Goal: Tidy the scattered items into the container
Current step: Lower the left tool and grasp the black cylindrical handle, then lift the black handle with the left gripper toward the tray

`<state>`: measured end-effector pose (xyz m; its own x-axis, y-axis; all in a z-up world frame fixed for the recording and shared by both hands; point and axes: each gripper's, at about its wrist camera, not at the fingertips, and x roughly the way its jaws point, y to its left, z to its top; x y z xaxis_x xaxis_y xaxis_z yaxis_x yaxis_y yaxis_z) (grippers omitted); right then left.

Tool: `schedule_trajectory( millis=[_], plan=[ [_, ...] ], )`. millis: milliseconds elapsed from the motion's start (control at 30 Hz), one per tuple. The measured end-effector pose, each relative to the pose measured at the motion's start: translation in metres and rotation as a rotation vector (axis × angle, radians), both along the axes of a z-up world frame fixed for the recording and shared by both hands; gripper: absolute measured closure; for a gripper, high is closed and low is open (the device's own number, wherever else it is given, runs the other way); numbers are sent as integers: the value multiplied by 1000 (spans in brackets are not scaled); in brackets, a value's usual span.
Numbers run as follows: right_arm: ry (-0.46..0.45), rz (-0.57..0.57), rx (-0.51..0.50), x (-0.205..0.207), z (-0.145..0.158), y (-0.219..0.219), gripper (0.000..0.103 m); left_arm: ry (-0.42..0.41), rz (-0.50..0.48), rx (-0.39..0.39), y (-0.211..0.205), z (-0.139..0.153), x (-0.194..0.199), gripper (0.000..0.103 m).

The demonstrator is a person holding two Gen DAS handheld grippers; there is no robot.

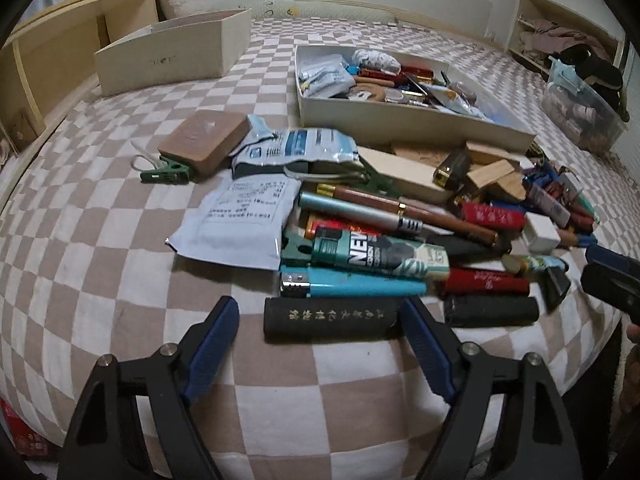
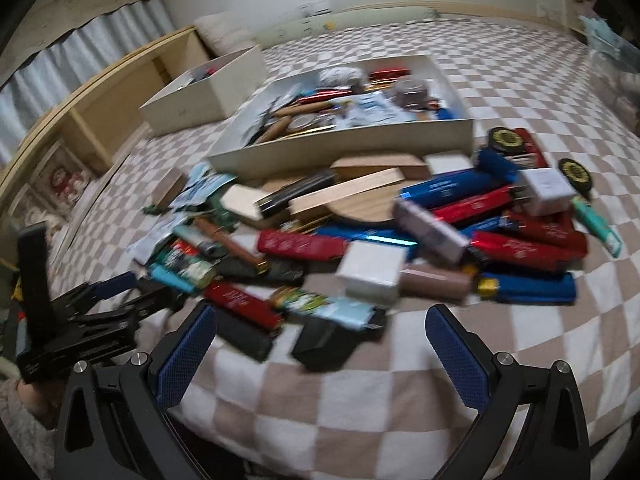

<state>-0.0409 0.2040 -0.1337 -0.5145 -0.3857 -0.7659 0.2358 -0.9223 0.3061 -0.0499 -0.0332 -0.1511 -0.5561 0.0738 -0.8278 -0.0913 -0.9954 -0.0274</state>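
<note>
The left gripper [image 1: 320, 320] has its fingers apart around a black tube [image 1: 330, 318]; it could roll away. The right gripper [image 2: 320, 344] gapes too.

A tube [image 1: 332, 320] lies crosswise between the left fingers [image 1: 218, 340], on the bed [image 1: 100, 240]. Beyond the fingers a pile of lighters and pens [image 1: 400, 240] spreads rightward. Behind the pile stands the tray [image 1: 400, 120], filled. A box [image 1: 172, 60] sits far left.

Dense clutter pile [image 1: 400, 240] before tray [image 1: 400, 122]
</note>
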Motion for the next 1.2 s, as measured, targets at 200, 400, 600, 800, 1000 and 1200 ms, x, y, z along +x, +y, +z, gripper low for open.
schedule_trajectory(
  millis=[200,400,600,800,1000,1200],
  plan=[
    [-17,101,-59,9,0,-21,0,11,-4,-19,5,0,1,20],
    [-17,177,-101,17,1,-35,0,16,-36,-92,18,-8,2,20],
    [-46,193,-200,17,3,-34,0,9,-9,-51,6,-5,0,24],
    [-80,210,-267,15,4,-38,0,7,17,-34,-7,-4,0,24],
    [-119,255,-272,14,-2,-49,0,9,42,2,-21,-3,1,24],
    [-209,162,-272,2,-30,-38,0,14,36,-12,-20,-4,2,24]
  ],
)
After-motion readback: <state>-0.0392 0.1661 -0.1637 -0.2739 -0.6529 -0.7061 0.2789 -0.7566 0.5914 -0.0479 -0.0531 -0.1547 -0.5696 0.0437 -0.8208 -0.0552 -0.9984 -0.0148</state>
